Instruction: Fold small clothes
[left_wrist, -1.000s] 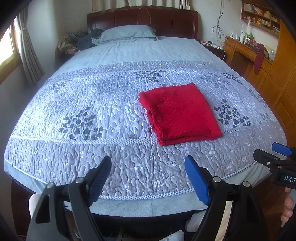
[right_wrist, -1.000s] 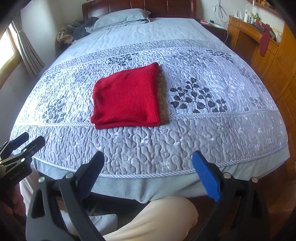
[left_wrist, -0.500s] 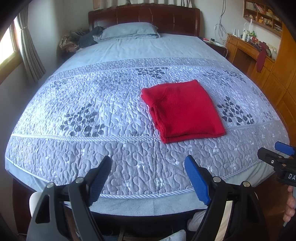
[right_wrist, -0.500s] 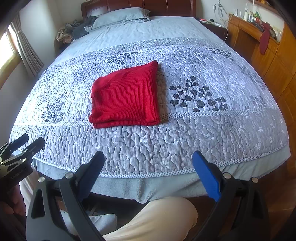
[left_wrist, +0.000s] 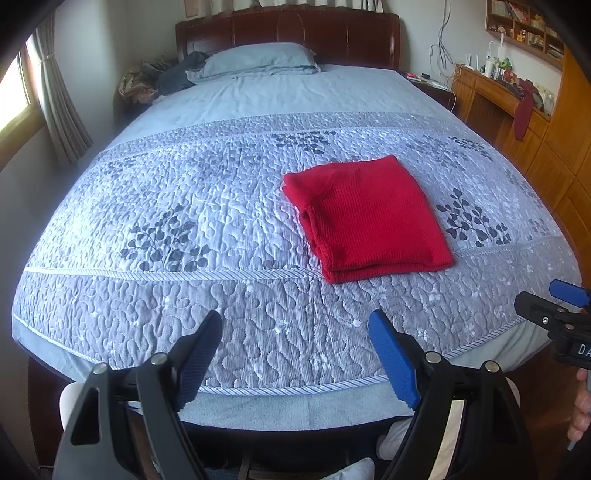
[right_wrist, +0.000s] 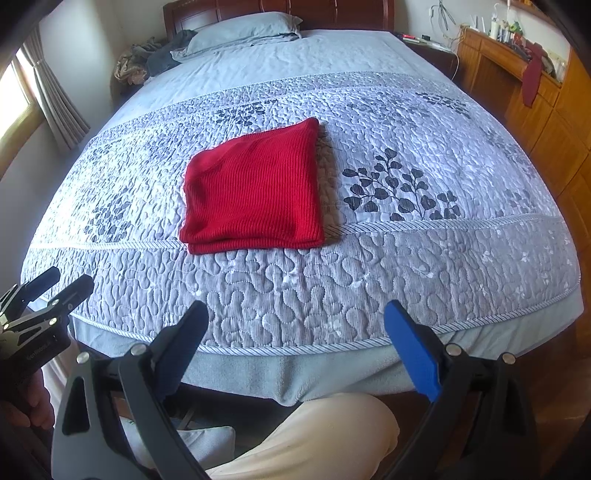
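A red knit garment (left_wrist: 369, 218) lies folded into a neat rectangle on the quilted grey bedspread (left_wrist: 221, 229); it also shows in the right wrist view (right_wrist: 255, 192). My left gripper (left_wrist: 295, 332) is open and empty, held back over the foot edge of the bed, well short of the garment. My right gripper (right_wrist: 297, 323) is open and empty, also back at the foot edge. Each gripper shows at the edge of the other's view: the right gripper (left_wrist: 550, 306), the left gripper (right_wrist: 55, 286).
A pillow (left_wrist: 258, 61) and a dark clothes pile (left_wrist: 173, 75) lie by the wooden headboard (left_wrist: 288, 33). Wooden cabinets and a desk (left_wrist: 517, 107) line the right side. A window with curtain (left_wrist: 55, 110) is on the left. My knee (right_wrist: 314, 439) is below the bed edge.
Both grippers have drawn back slightly and tilted up, so the bed and red garment sit a little lower and farther in view. The garment has not moved. Both jaws stay open.
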